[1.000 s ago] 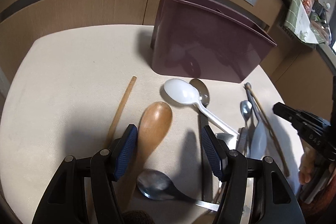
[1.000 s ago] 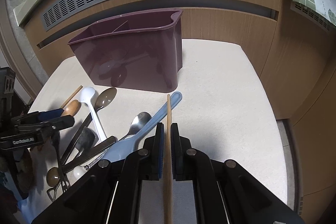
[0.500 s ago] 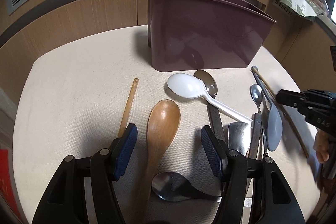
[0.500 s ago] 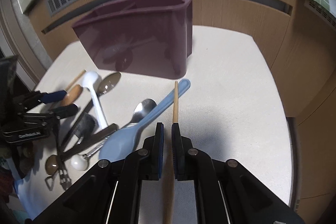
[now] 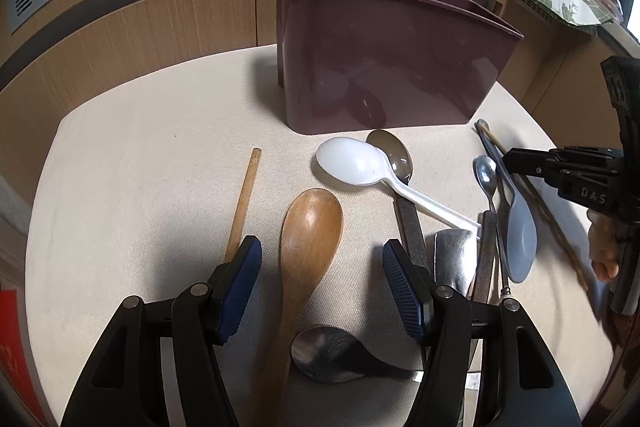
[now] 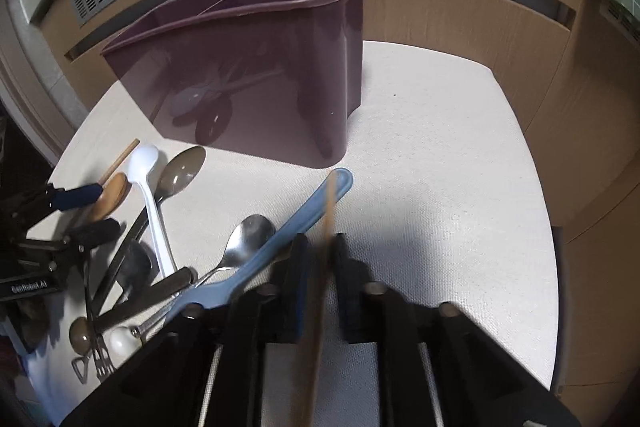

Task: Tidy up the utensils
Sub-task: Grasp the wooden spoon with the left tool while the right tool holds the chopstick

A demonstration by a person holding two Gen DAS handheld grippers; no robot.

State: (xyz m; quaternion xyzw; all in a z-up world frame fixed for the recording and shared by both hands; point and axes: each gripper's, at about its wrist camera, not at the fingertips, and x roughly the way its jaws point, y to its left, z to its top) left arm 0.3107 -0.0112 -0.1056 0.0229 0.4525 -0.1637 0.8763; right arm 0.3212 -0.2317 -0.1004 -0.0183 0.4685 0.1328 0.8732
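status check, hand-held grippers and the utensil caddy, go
Left hand-held gripper open over wooden spoon. Right hand-held gripper shut on wooden chopstick. Caddy upright, path clear.

The right gripper [image 6: 318, 247] pinches a wooden chopstick [image 6: 329, 211], its jaws having just been closing, and the stick's tip points at the maroon caddy [image 6: 256, 75]. Left of the chopstick lie a pale blue spoon [image 6: 288, 239], a steel spoon [image 6: 246, 233] and a white plastic spoon [image 6: 150, 195]. The left gripper [image 6: 86, 211] hangs open farther left, well apart from the caddy.
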